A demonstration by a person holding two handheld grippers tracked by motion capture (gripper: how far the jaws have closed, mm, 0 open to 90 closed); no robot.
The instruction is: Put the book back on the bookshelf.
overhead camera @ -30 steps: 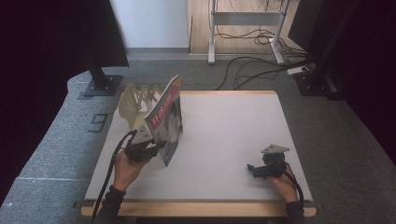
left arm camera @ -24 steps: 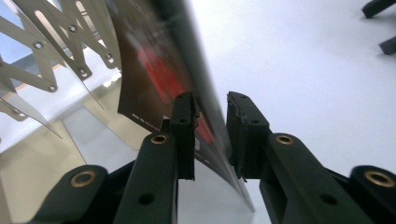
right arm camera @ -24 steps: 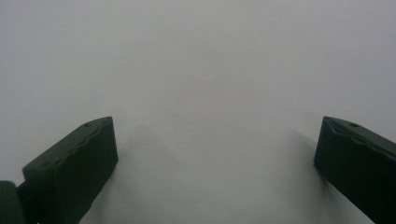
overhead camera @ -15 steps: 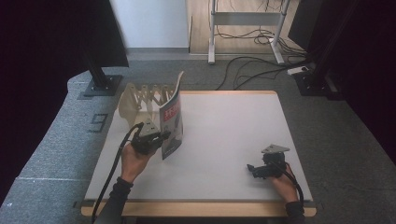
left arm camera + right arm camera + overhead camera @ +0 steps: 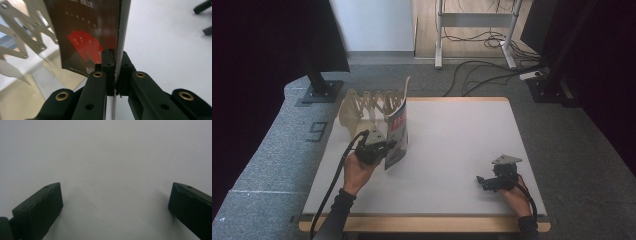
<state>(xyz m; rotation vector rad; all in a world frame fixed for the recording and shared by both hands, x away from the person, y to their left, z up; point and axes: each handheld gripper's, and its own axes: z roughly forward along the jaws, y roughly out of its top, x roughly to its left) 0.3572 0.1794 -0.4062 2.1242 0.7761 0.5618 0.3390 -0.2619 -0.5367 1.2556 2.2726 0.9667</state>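
Note:
A thin magazine (image 5: 398, 131) with a dark cover and red print stands upright on the white table (image 5: 452, 135), next to a pale wooden accordion rack (image 5: 362, 107). My left gripper (image 5: 384, 148) is shut on its lower edge; the left gripper view has the jaws pinching the magazine (image 5: 100, 32) near its spine, with the rack's (image 5: 22, 32) slats to the left. My right gripper (image 5: 482, 181) rests low over the table at the front right, open, with nothing between its wide-apart jaws (image 5: 115, 207).
A monitor stand's black base (image 5: 319, 90) sits on the grey carpet at the left, off the table. Cables and a desk frame (image 5: 472, 30) lie on the floor beyond the far edge. White surface stretches between the two grippers.
The left gripper has carried the magazine toward the rack and tipped it from a slant to nearly upright. The right gripper has stayed put.

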